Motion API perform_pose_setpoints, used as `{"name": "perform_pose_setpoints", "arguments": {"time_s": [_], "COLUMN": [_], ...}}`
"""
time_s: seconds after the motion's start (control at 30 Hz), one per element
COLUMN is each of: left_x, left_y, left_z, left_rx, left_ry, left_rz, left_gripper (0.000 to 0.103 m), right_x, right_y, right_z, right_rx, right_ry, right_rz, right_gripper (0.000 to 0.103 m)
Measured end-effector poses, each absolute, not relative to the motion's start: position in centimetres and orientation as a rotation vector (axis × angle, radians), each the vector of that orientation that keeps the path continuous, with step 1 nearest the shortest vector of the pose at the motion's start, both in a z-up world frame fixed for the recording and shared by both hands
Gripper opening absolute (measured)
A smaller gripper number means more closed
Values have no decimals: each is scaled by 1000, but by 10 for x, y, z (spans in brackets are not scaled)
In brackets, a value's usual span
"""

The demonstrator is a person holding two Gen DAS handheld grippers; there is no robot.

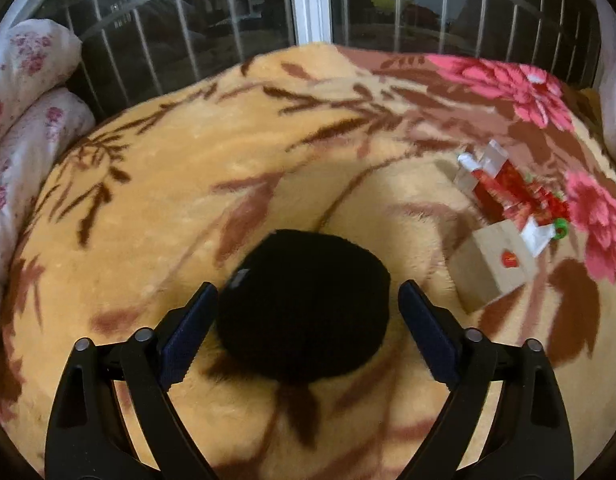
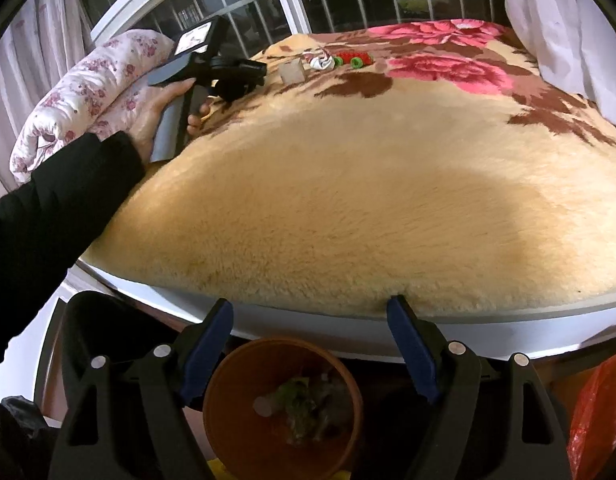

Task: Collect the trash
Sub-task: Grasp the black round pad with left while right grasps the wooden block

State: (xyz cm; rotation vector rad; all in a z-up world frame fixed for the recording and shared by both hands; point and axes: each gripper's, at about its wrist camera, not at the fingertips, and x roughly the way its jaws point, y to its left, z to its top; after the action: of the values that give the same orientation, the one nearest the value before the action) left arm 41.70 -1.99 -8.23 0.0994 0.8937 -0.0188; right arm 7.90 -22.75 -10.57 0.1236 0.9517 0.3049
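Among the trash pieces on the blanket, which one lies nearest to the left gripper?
The small tan cardboard box with a red logo; the red and white wrappers lie beyond it.

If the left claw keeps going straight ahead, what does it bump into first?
Most likely the black knit hat. It lies on the blanket right between the open left claw fingers, though depth is hard to judge.
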Motion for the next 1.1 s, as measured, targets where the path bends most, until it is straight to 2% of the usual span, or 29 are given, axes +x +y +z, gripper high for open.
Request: {"name": "perform_pose_setpoints", "arguments": {"time_s": [0.07,0.23,0.4,0.67,0.8,1.1], "left_x": [418,409,368,251,211,207], "left_y": [-18,-10,-16,-6,6,8], "left_z": [-84,-80,-67,-61,-74,-91], "left_rx": [90,37,74,41,49,36], "left_ry": [885,844,803,816,799,778], "left_rz": [-25,-32,-12,-32,11,24], "left_gripper": [64,55,55,55,55,56], "right_x": [80,79,78,120,174,324], "right_y": [-227,-224,-225,-220,-200,-143], "right_z": [-107,-106,-99,-58,-39,-44], "right_rx": [131,139,137,51,5,47], "right_ry": [954,953,954,879,837,846], "right_rz": [304,304,308,314,338,330], "right_gripper": [78,79,79,82,82,82]}}
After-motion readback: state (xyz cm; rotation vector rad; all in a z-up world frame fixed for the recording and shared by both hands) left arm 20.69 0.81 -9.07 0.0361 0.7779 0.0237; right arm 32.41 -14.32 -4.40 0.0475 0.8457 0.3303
